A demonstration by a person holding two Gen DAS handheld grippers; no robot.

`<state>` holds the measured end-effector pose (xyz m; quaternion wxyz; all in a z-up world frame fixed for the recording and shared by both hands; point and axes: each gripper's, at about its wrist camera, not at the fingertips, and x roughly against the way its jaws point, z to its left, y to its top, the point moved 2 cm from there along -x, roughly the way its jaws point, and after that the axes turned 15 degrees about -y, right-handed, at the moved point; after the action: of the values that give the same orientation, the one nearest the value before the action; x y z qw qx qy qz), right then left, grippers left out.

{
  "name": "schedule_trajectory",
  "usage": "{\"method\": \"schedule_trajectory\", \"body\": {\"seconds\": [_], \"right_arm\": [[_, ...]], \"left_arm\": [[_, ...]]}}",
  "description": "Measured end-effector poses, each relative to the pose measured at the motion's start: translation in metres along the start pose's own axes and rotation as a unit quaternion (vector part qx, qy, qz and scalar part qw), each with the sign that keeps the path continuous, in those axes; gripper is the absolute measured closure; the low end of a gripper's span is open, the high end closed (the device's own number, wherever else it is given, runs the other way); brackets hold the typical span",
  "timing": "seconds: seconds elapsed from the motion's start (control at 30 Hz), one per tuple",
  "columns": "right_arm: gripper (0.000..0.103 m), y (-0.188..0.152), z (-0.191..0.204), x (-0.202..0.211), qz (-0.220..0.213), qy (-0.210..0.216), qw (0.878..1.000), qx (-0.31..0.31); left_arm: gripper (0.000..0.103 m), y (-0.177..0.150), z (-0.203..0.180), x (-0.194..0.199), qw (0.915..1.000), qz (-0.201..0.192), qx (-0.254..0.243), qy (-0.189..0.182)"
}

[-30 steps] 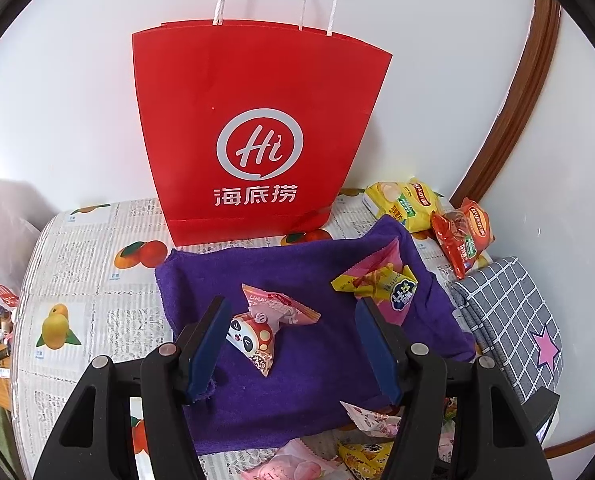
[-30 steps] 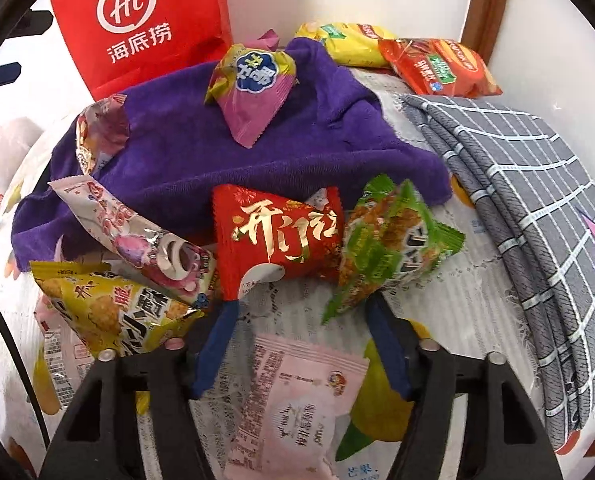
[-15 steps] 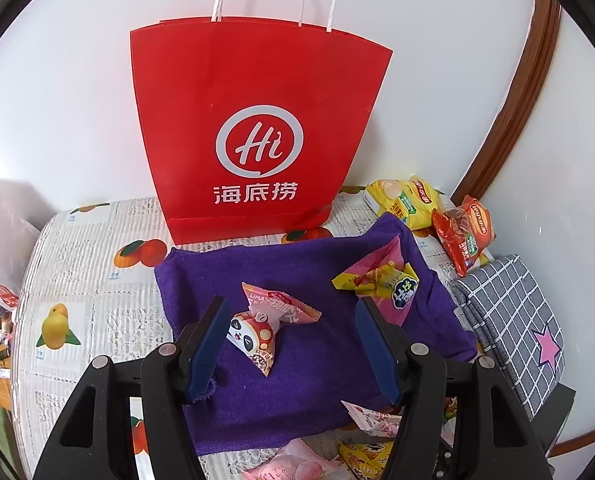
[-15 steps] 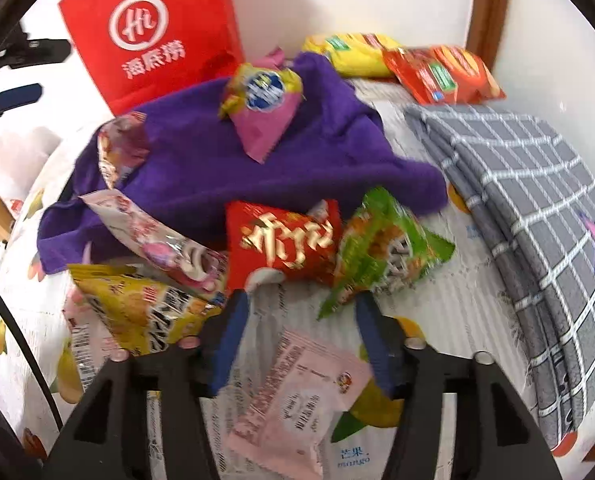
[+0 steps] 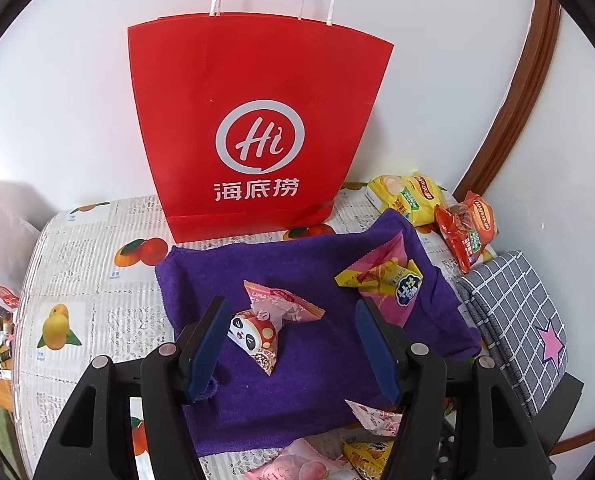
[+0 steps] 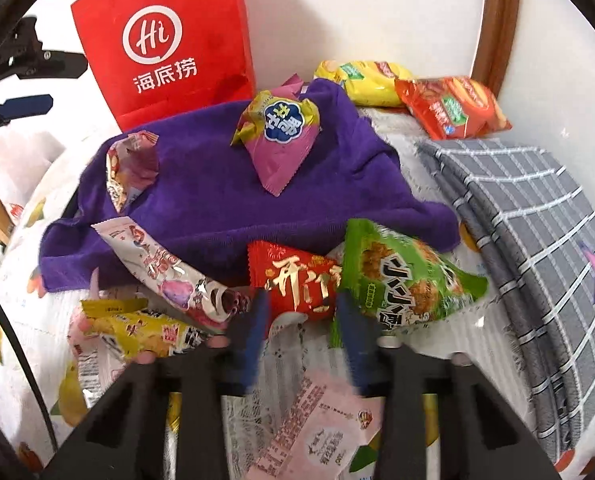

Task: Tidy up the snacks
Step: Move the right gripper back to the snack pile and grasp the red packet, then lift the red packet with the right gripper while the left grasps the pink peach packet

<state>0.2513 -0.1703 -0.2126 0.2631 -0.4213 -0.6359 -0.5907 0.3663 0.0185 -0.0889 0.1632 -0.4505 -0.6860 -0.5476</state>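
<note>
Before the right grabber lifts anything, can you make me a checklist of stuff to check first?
1. Right gripper gripping the red packet: ok, its jaws have just been closing, with the packet's lower edge between them.
2. Only one snack pinched: cannot tell. The green packet overlaps the red one by the finger, and that spot is blurred.
3. Left gripper out of the way: ok, open above the purple towel, holding nothing.
4. Red paper bag standing upright: ok.
5. Bag mouth open: cannot tell.
</note>
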Motion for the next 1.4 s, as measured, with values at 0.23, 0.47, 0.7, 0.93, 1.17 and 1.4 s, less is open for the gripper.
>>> {"method": "schedule_trajectory", "body": {"seconds": [0.23, 0.47, 0.7, 0.93, 1.17, 1.4], "right_arm": [[0.072, -0.008, -0.024, 0.003, 0.021, 0.052, 0.998, -0.036], [0.036, 0.006, -0.006, 0.002, -0.005, 0.05, 0.999, 0.004], [0.036, 0.014, 0.007, -0.029, 0.034, -0.003, 0.999, 0.03], [0.052, 0.017, 0.003, -0.036, 0.05, -0.001, 0.999, 0.019], [0.053, 0.005, -0.011, -0.005, 0.035, 0.025, 0.999, 0.005], [0.053, -0.005, -0.027, 0.038, 0.008, 0.043, 0.999, -0.014]], "left_arm": [[0.041, -0.001, 0.004, -0.007, 0.9999, 0.007, 0.003, 0.014], [0.041, -0.001, 0.002, -0.006, 0.9998, 0.004, -0.003, 0.018], [0.041, -0.001, 0.001, -0.003, 0.9999, 0.003, -0.005, 0.016], [0.04, -0.002, -0.002, 0.005, 0.9998, -0.005, -0.009, 0.014], [0.04, -0.008, -0.014, 0.013, 0.9996, -0.006, -0.02, 0.02], [0.04, -0.052, -0.015, 0.022, 0.9992, 0.022, -0.025, 0.02]]}}
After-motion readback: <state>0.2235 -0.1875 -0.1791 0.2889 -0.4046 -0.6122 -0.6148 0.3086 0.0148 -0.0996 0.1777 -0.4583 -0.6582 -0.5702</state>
